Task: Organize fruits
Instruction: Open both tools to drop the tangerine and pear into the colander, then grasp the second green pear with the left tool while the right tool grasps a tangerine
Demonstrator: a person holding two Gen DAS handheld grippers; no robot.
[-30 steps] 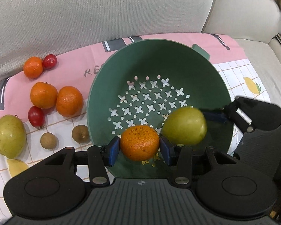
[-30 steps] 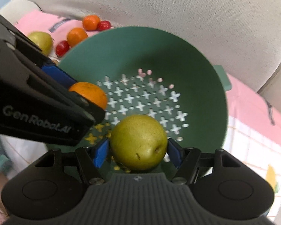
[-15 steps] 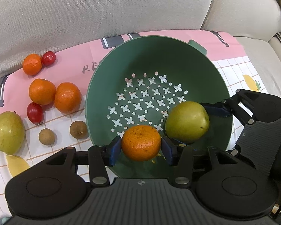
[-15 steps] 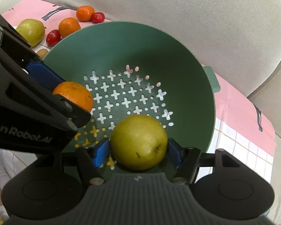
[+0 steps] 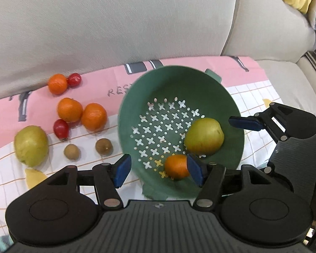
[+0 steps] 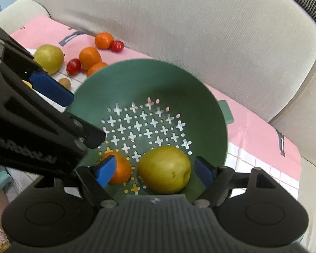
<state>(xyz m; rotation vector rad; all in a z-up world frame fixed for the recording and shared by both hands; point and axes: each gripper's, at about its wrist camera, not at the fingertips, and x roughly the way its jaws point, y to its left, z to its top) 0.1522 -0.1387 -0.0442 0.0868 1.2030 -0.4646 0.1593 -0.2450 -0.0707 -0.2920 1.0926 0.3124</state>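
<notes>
A green colander (image 5: 174, 80) (image 6: 200, 97) stands on a pink and white cloth. Inside it lie an orange (image 5: 176, 166) (image 6: 121, 170) and a yellow-green pear (image 5: 204, 137) (image 6: 165, 169), side by side. My left gripper (image 5: 158, 169) is open above the colander's near rim, its right pad beside the orange. My right gripper (image 6: 154, 169) is open, its blue pads apart on either side of the pear and orange. The right gripper's fingers (image 5: 245, 123) show at the colander's right rim in the left wrist view.
Left of the colander on the cloth (image 5: 31, 109) lie three oranges (image 5: 93, 117), two red fruits (image 5: 61, 128), a second pear (image 5: 30, 145) and two small brown fruits (image 5: 104, 146). A beige sofa back (image 5: 115, 21) rises behind.
Both grippers opened and let go: the orange and the pear now rest in the colander. Both grippers pulled back and up.
</notes>
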